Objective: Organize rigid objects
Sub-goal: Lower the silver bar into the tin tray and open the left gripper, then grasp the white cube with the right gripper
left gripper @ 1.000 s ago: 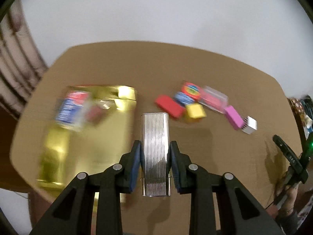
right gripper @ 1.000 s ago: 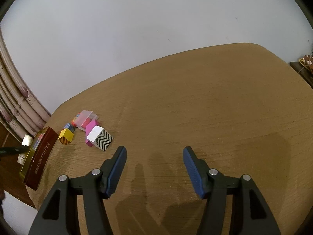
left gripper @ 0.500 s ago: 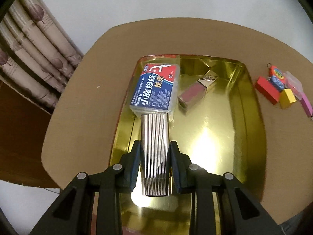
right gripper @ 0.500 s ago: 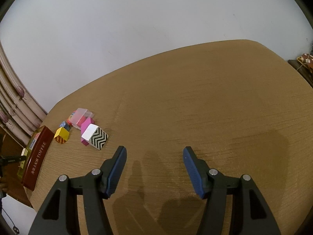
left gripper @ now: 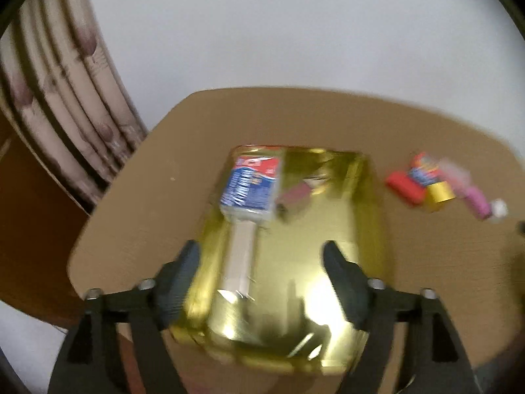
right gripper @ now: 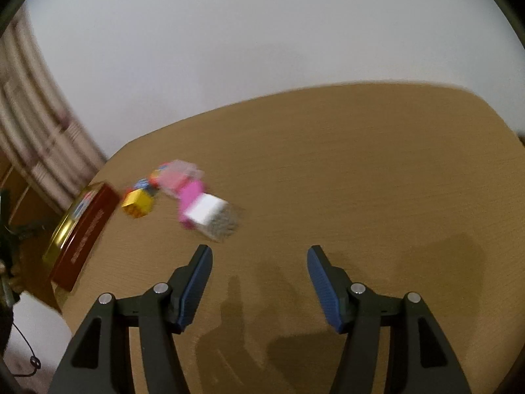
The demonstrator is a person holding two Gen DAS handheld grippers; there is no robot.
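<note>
My left gripper point(left gripper: 261, 259) is open and empty above the gold tin tray point(left gripper: 357, 249). A ribbed silver case point(left gripper: 239, 259) lies in the tray, next to a blue and red floss box point(left gripper: 251, 188) and a small maroon box point(left gripper: 297, 193). To the right of the tray on the table lie a red block point(left gripper: 403, 187), a yellow block point(left gripper: 439, 193) and a pink block point(left gripper: 475, 200). My right gripper point(right gripper: 259, 256) is open and empty over the table, close to a white block with black zigzags point(right gripper: 210, 216), a pink block point(right gripper: 190, 193) and a yellow block point(right gripper: 137, 202).
The tray's maroon side point(right gripper: 85, 229) shows at the table's left edge in the right wrist view. A clear plastic box point(right gripper: 180, 172) and a colourful round item point(left gripper: 423, 167) sit among the blocks. Curtains point(left gripper: 59, 98) hang beyond the table's left side.
My left gripper has opened and let go of the silver case, which now lies in the tray, and has drawn back. My right gripper has moved nearer to the blocks.
</note>
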